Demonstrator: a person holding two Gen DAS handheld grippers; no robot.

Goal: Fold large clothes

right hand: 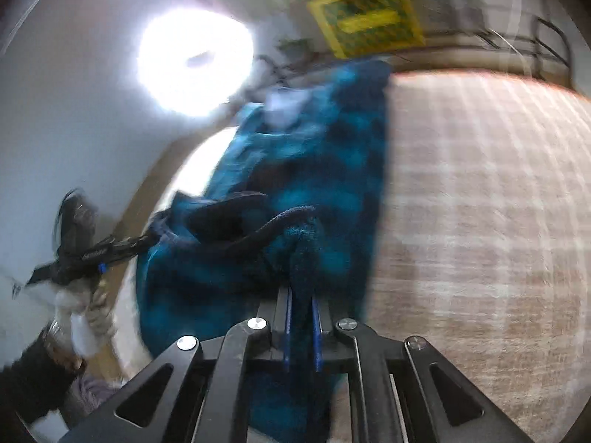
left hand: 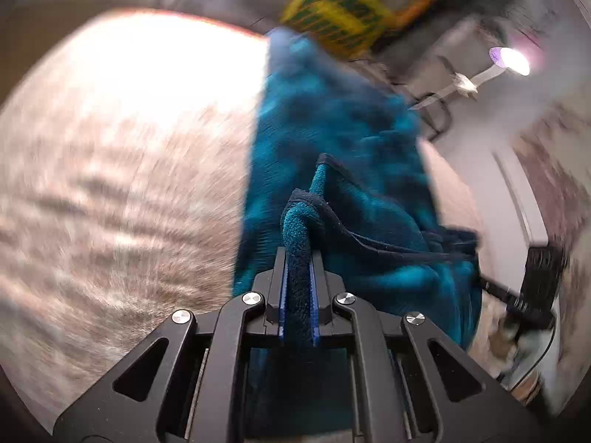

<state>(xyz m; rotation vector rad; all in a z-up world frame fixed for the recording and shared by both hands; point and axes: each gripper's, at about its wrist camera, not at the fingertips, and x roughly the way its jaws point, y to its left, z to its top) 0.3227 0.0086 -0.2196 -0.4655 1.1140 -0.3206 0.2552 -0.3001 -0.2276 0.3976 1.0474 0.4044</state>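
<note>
A large teal-and-navy fleece garment (left hand: 332, 140) hangs stretched between both grippers, lifted off a beige plaid surface (left hand: 110, 184). My left gripper (left hand: 298, 258) is shut on a bunched dark-trimmed edge of the garment. My right gripper (right hand: 301, 295) is shut on another bunched edge of the same garment (right hand: 314, 170). The right gripper shows in the left wrist view (left hand: 532, 291) at the far right, the left gripper in the right wrist view (right hand: 81, 254) at the far left. Both views are motion-blurred.
A yellow-and-green crate (left hand: 336, 11) sits beyond the garment; it also shows in the right wrist view (right hand: 369, 14). A bright lamp (right hand: 195, 59) glares at upper left. The plaid surface (right hand: 480, 221) spreads to the right. A white wall (right hand: 55, 129) lies left.
</note>
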